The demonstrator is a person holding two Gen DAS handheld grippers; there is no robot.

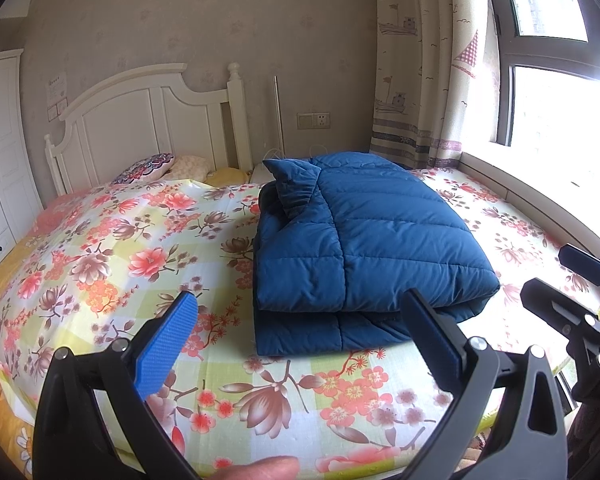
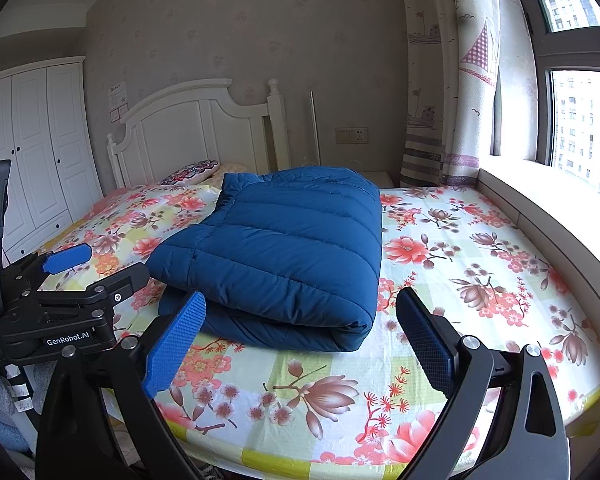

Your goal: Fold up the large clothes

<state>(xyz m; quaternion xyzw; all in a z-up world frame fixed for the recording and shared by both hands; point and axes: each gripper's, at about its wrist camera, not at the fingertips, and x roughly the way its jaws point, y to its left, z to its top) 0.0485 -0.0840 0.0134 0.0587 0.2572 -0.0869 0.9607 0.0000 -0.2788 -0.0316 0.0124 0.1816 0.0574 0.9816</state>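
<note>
A blue quilted down jacket (image 1: 360, 236) lies folded into a thick bundle on the floral bedspread (image 1: 112, 240). It also shows in the right wrist view (image 2: 284, 256). My left gripper (image 1: 300, 320) is open and empty, held above the bed's near edge just short of the bundle's front fold. My right gripper (image 2: 300, 320) is open and empty, also just in front of the bundle. The right gripper shows at the right edge of the left wrist view (image 1: 572, 280). The left gripper shows at the left of the right wrist view (image 2: 92, 264).
A white headboard (image 1: 140, 120) and pillows (image 1: 148, 168) stand at the far end. A white wardrobe (image 2: 32, 152) is on the left. A window sill (image 2: 540, 200) and curtain (image 2: 452, 80) run along the right. Bedspread shows on both sides of the jacket.
</note>
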